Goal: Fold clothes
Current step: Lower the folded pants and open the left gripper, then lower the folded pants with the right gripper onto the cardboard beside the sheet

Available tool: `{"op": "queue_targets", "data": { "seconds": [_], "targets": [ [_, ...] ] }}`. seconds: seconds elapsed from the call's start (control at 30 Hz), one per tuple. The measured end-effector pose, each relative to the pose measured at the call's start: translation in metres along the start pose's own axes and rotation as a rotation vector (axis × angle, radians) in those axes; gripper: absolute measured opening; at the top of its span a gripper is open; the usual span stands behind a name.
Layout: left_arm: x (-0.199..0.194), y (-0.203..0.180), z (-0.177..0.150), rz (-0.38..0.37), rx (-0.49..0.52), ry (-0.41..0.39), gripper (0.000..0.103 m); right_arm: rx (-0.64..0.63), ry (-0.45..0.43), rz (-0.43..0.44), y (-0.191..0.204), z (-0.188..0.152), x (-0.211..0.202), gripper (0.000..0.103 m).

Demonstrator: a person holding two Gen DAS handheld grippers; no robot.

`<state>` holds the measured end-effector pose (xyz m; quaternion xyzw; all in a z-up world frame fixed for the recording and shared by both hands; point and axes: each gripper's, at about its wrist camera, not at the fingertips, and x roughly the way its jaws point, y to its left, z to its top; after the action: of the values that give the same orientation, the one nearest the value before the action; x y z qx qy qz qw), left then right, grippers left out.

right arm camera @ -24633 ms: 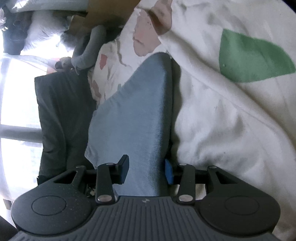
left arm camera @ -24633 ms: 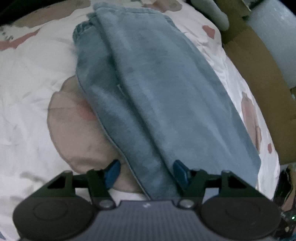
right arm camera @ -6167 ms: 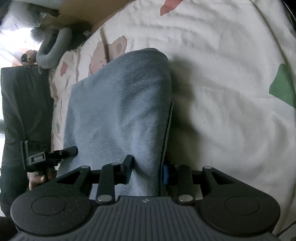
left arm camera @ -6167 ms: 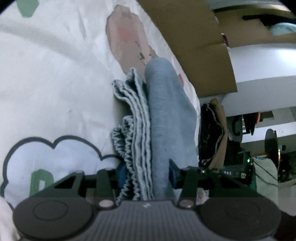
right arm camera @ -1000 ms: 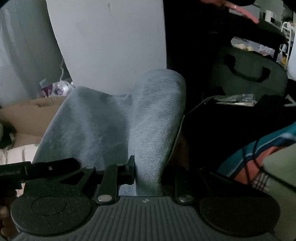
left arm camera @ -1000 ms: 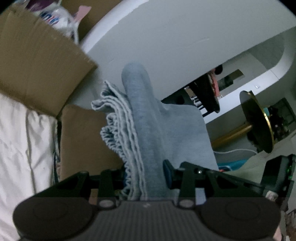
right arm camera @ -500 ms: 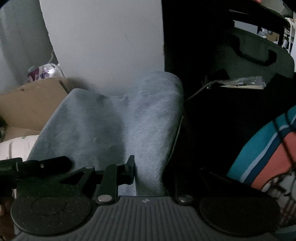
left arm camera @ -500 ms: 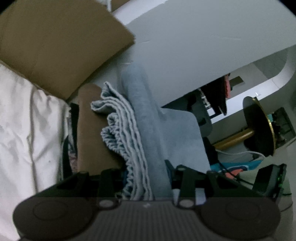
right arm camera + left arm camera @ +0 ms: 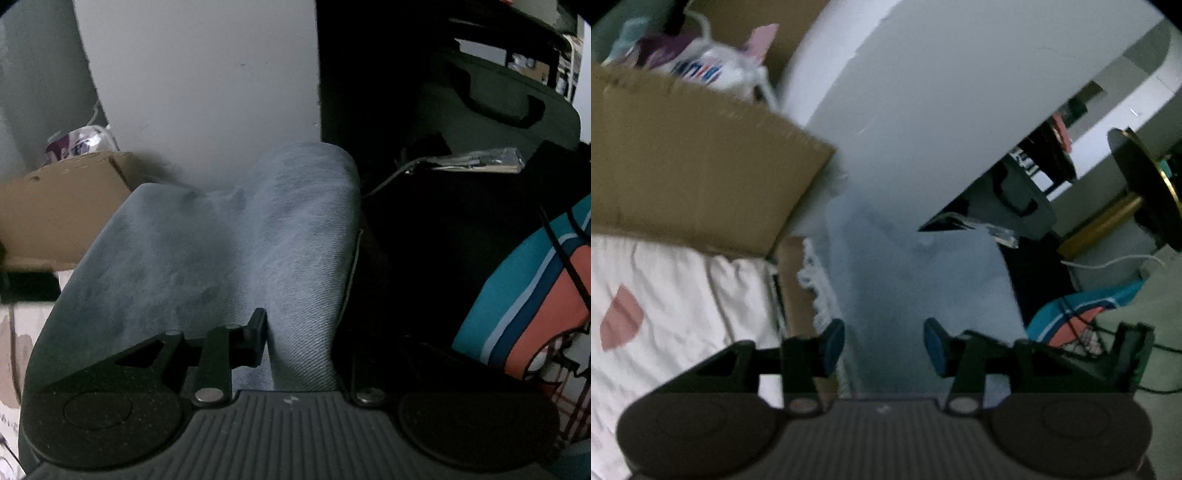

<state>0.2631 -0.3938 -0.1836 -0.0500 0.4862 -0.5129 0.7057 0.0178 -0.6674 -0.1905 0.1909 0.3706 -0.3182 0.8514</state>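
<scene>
Jeans (image 9: 236, 258): folded, lowered beside the box (image 9: 683, 177).
Left claw (image 9: 882, 343): opening, pads clear of the cloth.
Right claw (image 9: 299, 343): opening, cloth between the jaws; release both evenly.

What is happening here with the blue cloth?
A person holds a gripper in each hand and handles folded blue jeans beside a cardboard box. The left gripper is opening: its fingers stand clear of the denim, which lies between them. The right gripper is also opening, but the fold still sits tight against its visible finger.
</scene>
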Motion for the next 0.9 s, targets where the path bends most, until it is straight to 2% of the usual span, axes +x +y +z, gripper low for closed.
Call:
{"op": "queue_targets", "data": {
  "seconds": [0.2, 0.4, 0.53, 0.63, 0.9],
  "targets": [
    [0.006, -0.031, 0.026, 0.043, 0.122, 0.02, 0.045, 0.022, -0.015, 0.018, -0.004, -0.002, 0.0, 0.029],
    [0.04, -0.048, 0.025, 0.069, 0.189, 0.07, 0.04, 0.039, -0.023, 0.031, -0.007, -0.002, 0.0, 0.029],
    [0.064, -0.038, 0.009, 0.105, 0.177, 0.114, 0.037, 0.035, -0.027, 0.038, -0.009, -0.004, -0.001, 0.03],
    [0.072, -0.03, 0.0, 0.144, 0.187, 0.111, 0.038, 0.041, -0.02, 0.05, -0.013, -0.005, -0.001, 0.036],
    [0.069, -0.023, -0.001, 0.136, 0.175, 0.108, 0.039, 0.049, -0.034, -0.005, -0.018, 0.001, -0.01, 0.039]
  ]
}}
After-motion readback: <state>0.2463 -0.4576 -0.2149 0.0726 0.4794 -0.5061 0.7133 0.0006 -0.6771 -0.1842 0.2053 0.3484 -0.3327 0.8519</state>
